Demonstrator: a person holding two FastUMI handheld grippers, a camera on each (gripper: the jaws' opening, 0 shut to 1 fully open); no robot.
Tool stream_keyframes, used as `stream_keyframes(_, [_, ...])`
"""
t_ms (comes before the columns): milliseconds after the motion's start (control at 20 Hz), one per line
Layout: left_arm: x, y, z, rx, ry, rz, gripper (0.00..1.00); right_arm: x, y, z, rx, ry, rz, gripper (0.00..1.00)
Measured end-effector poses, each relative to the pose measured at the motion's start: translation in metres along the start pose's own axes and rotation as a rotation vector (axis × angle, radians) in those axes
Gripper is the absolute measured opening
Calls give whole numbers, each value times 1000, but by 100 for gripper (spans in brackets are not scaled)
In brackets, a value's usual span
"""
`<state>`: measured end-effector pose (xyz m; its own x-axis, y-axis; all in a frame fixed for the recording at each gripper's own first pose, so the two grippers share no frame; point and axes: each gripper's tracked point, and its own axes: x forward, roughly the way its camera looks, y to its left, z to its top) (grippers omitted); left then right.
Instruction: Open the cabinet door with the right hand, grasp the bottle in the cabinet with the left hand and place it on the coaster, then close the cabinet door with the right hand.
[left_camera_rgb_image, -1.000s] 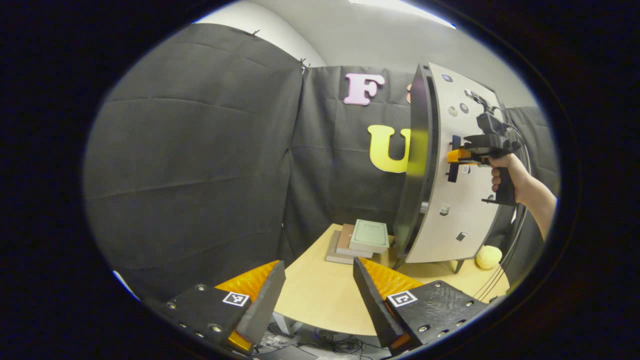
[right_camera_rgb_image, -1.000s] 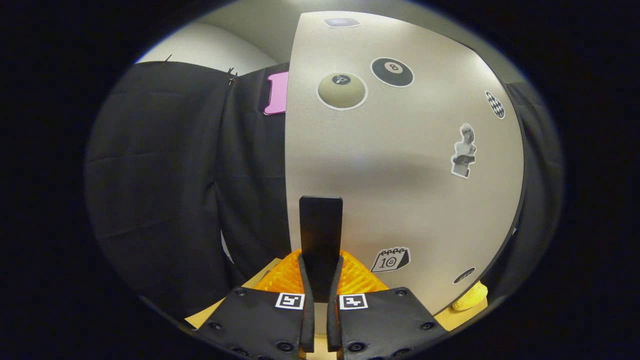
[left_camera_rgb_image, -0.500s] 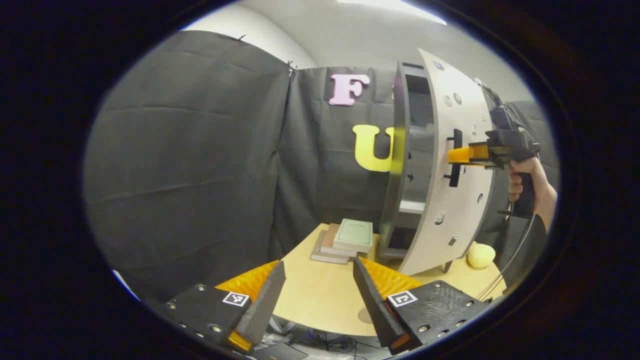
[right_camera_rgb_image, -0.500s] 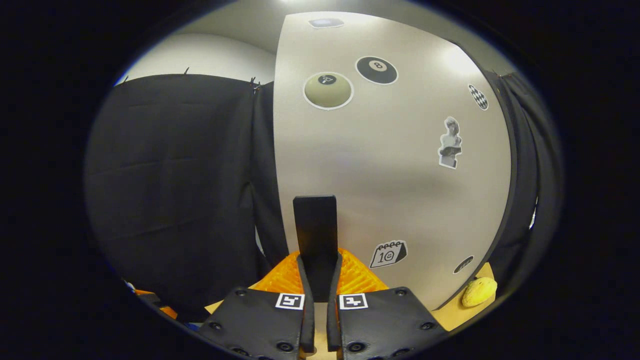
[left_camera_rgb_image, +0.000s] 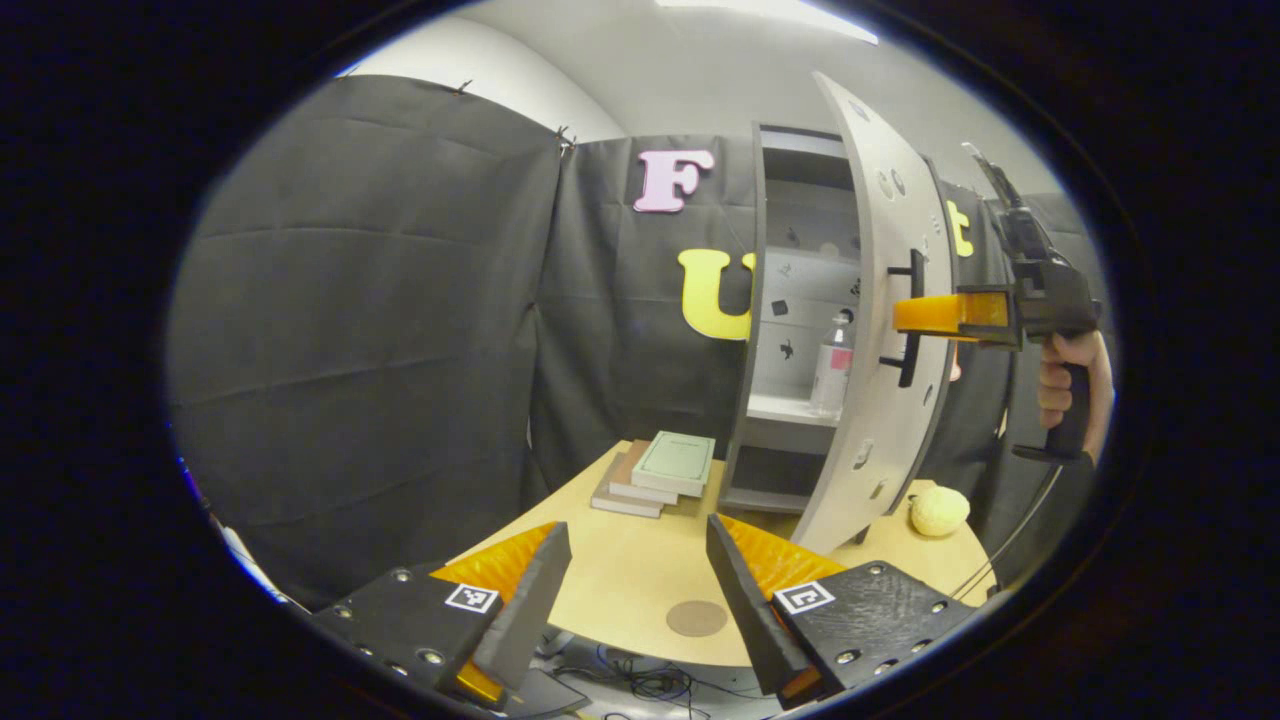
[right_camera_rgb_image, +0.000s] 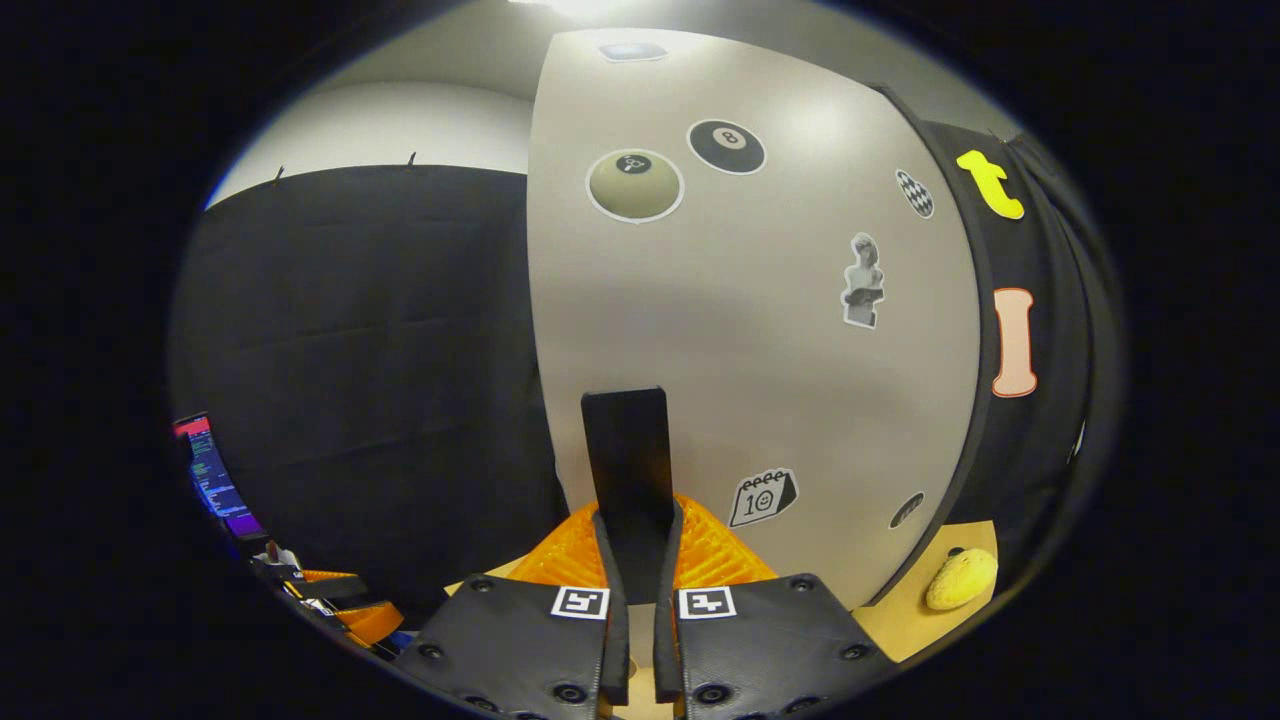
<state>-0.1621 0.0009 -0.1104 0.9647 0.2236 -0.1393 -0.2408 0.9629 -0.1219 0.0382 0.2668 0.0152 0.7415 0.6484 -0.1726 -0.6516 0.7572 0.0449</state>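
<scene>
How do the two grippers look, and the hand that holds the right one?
Each gripper, left gripper and right gripper, has two wedge-shaped fingers on dark bolted blocks, each block bearing a small square black-and-white marker. The right gripper has a dark pistol-style handle with a thin cable. The hand shows no sleeve.

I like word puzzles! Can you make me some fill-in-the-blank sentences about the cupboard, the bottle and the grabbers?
1. The right gripper is shut on the door's black ____.
2. The bottle stands on a ____ inside the cabinet.
3. The left gripper is ____, holding nothing.
4. The round coaster lies on the ____, with nothing on it.

Missing words: handle; shelf; open; table
</scene>
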Motion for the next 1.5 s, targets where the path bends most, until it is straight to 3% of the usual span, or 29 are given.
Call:
stream_keyframes(350, [-25, -40, -10, 19, 16, 10, 82, -20, -25, -1, 32, -24, 19, 12])
stream_keyframes(700, [-20, -96, -18, 51, 50, -65, 82, -70, -53, -4, 97, -81, -86, 11])
stream_keyframes(1000, [13, -137, -17, 82, 60, -157, 83, -86, -96, -1, 120, -125, -263, 7])
stream_keyframes(1150, [37, -154, -14, 93, 58, -209, 83, -81, -85, 0, 191, -139, -230, 10])
stream_keyframes(1300, [65, -171, -8, 77, 54, -275, 83, -89, -99, -1, 145, -145, -294, 7])
stream_keyframes(1500, [115, -187, 31, 98, 9, -357, 83, -88, -96, -3, 246, -142, -343, 7])
